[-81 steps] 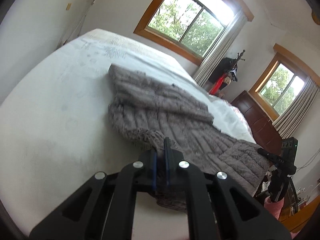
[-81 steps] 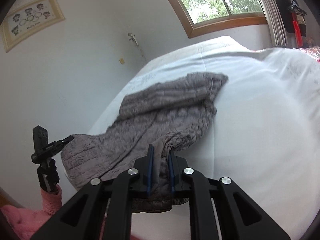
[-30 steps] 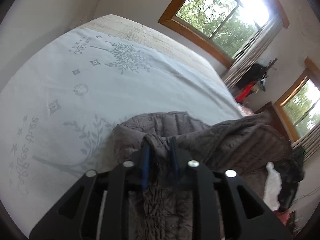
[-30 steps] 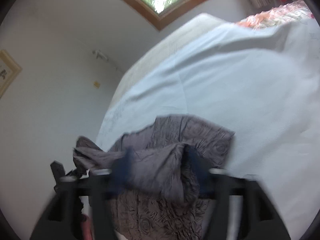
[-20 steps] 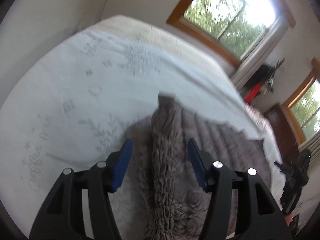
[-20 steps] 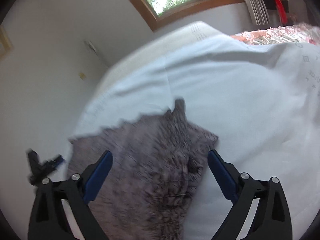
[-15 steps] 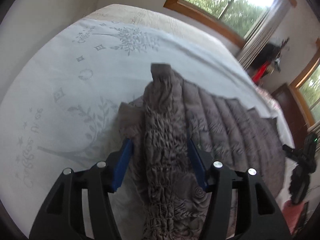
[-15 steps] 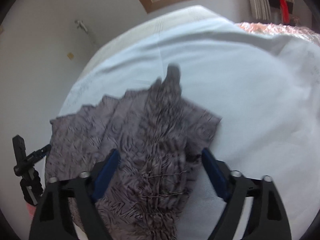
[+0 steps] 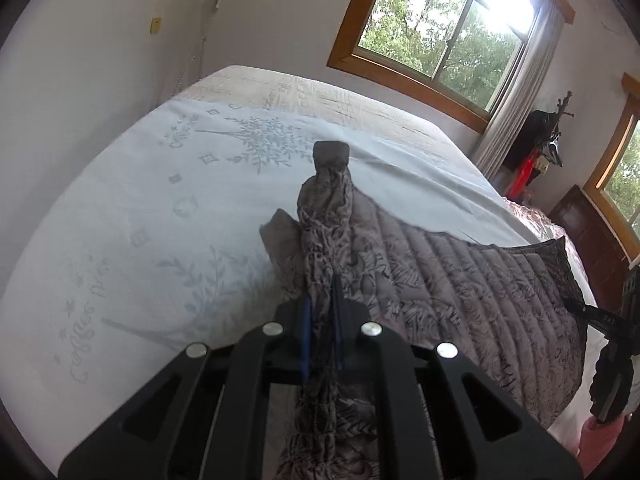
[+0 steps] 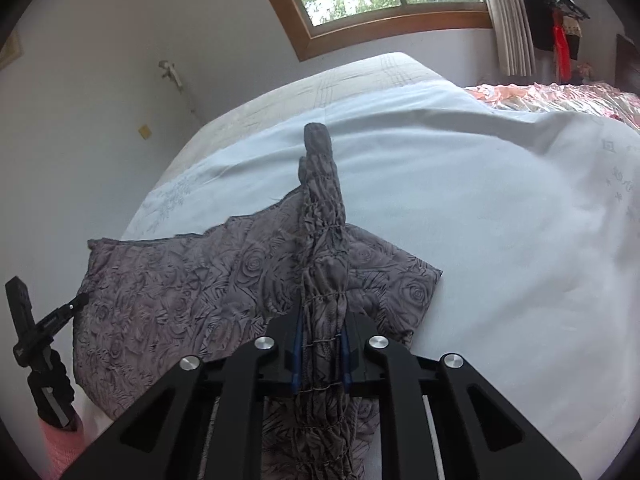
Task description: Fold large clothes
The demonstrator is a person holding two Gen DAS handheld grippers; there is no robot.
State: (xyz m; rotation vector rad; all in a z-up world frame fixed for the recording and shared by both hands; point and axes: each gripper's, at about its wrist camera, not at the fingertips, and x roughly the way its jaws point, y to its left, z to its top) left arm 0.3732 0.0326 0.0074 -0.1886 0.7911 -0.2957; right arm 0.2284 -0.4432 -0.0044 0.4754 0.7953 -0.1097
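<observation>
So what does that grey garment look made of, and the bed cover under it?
Grey garment: looks like thin quilted synthetic, lightly padded, with stitched channels, an embossed rose pattern and a slight sheen. The gathered strip pinched in each tool looks elasticated. Exact fibre unclear.

Bed cover: looks like a smooth, matte woven sheet, probably cotton or a blend, pale blue with faint tree and leaf motifs.
</observation>
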